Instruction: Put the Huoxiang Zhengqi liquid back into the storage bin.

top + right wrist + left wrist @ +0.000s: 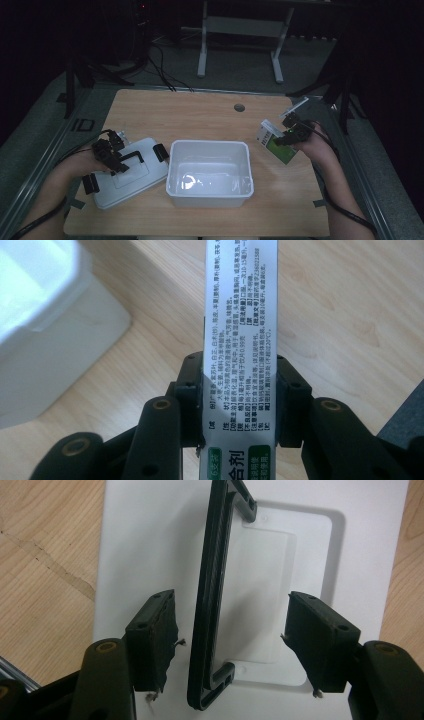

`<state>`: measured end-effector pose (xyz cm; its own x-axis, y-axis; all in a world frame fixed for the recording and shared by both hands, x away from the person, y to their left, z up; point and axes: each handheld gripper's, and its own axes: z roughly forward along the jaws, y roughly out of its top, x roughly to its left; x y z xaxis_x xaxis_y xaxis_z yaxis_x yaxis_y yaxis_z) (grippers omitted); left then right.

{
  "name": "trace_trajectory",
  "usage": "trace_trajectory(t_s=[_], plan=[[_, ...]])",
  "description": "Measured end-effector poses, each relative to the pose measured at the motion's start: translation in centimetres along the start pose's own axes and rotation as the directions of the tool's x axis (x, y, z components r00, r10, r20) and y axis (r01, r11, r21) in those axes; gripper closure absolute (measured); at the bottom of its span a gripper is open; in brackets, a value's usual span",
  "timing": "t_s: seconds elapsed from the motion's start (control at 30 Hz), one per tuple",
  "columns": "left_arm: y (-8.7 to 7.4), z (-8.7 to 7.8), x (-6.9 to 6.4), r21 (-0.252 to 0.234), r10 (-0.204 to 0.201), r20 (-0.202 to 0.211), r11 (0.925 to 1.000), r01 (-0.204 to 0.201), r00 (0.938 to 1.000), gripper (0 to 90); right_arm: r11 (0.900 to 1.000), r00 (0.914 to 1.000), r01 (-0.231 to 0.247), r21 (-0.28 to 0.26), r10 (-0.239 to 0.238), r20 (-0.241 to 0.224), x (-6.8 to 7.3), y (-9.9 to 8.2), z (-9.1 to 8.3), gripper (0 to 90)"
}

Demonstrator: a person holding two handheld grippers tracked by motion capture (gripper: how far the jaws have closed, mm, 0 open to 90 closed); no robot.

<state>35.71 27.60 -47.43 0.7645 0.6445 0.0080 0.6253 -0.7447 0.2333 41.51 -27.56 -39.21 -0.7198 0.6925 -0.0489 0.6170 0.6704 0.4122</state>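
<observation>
R gripper (289,133) is clamped on a white-and-green carton (276,142); in the right gripper view both pads are pressed flat to the carton's (240,330) narrow printed side. The carton is held off the table at the R side, beside the white bin (210,172) but apart from it. Long axis is run along the jaws in that view, w/ the far end pointed away from the gripper; in the high view the box is tilted, one end up toward the far edge.

L gripper (116,156) is held over the white lid (131,172), jaws parted approx. halfway, nothing gripped. The lid's black handle (212,595) is seen between the pads in the left gripper view, close to one pad, contact not clear; handle's long axis runs away from the gripper.

Lid lies flat, L of the bin, just beside it. Surface: light wood tabletop (200,115), w/ a round hole (239,107) near the far edge. Room is dark; a grey frame stand (240,45) is seen behind the table.
</observation>
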Motion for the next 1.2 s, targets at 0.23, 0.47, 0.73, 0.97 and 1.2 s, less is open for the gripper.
trace_trajectory(t_s=[0.23,0.47,0.73,0.97,1.2], plan=[[0.0,0.0,-0.1,-0.001,0.001,-0.001,1.0000,-0.001,1.0000,38.0,0.9958,0.9966,0.082,-0.042,-0.082,-0.007,2.0,1.4,-2.8,63.7],[0.0,-0.2,-0.1,0.003,0.002,-0.002,1.0000,-0.002,1.0000,38.0,0.9877,0.9902,0.137,-0.075,-0.138,-0.017,3.7,2.7,-4.8,63.7],[0.1,-0.3,-0.2,0.008,0.006,-0.004,0.9999,-0.006,1.0000,38.0,0.9673,0.9696,0.230,-0.108,-0.237,-0.060,6.4,3.9,-6.3,63.7],[0.2,-0.3,-0.3,0.010,0.005,-0.003,0.9999,-0.005,1.0000,38.0,0.9456,0.9449,0.295,-0.136,-0.310,-0.105,8.6,4.9,-6.6,63.7],[0.2,-0.2,-0.3,0.013,0.004,-0.004,0.9999,-0.004,1.0000,38.0,0.9137,0.9062,0.376,-0.154,-0.397,-0.145,11.3,5.7,-7.1,63.7]])
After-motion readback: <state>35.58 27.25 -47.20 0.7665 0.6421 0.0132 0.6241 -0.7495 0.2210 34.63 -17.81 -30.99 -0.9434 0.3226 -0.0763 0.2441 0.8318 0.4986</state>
